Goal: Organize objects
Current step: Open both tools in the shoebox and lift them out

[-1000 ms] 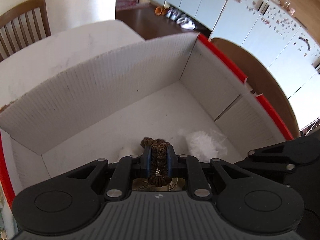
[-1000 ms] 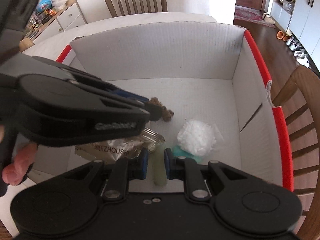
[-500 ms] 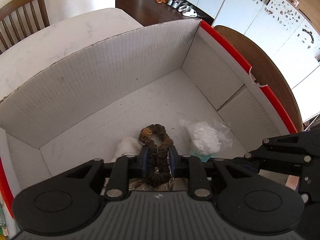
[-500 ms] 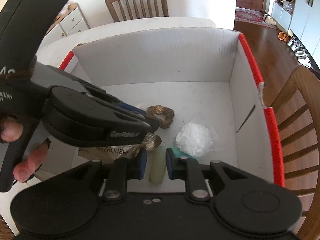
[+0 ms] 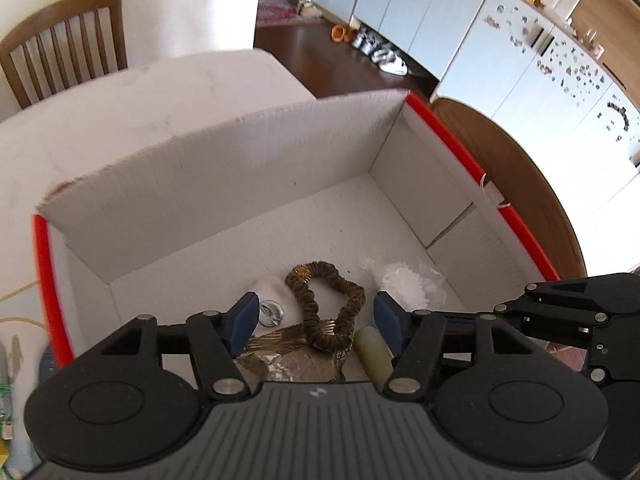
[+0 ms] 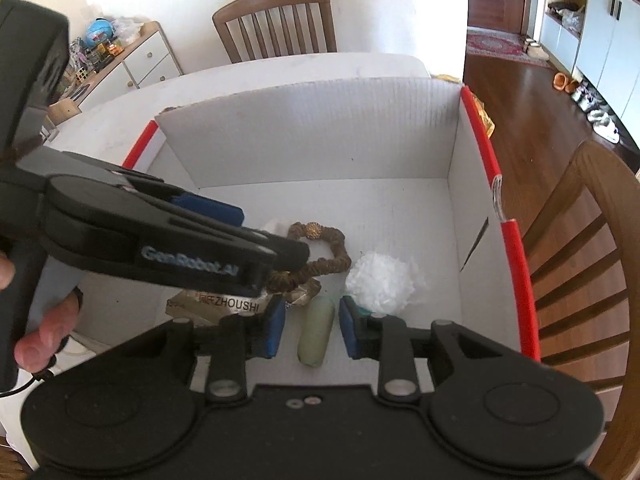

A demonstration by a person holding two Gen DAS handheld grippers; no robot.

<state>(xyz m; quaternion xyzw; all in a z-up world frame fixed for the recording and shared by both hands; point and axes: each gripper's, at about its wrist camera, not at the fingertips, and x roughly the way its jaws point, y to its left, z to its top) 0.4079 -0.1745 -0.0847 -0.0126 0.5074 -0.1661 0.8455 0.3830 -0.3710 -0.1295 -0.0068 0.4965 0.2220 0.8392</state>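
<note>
Brown fabric scrunchie (image 5: pixel 326 312) w/ gold bead is seen lying in white cardboard box (image 5: pixel 224 184), directly ahead of left gripper (image 5: pixel 316 320), fingers spread, nothing held. Right gripper (image 6: pixel 312 330) also apart, straddling pale green tube (image 6: pixel 317 330), long axis along fingers.

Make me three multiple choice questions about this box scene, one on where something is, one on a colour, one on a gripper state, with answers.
1. Where does the brown scrunchie lie?
A. on the chair
B. inside the box
C. on the floor

2. What colour is the box rim?
A. red
B. green
C. black

3. How is the left hand-held gripper?
A. shut on the scrunchie
B. shut on nothing
C. open

Answers:
1 B: it rests on the box floor, partly on a foil packet.
2 A: the edge strip is red.
3 C: its blue pads stand wide apart, with the scrunchie lying loose.
</note>
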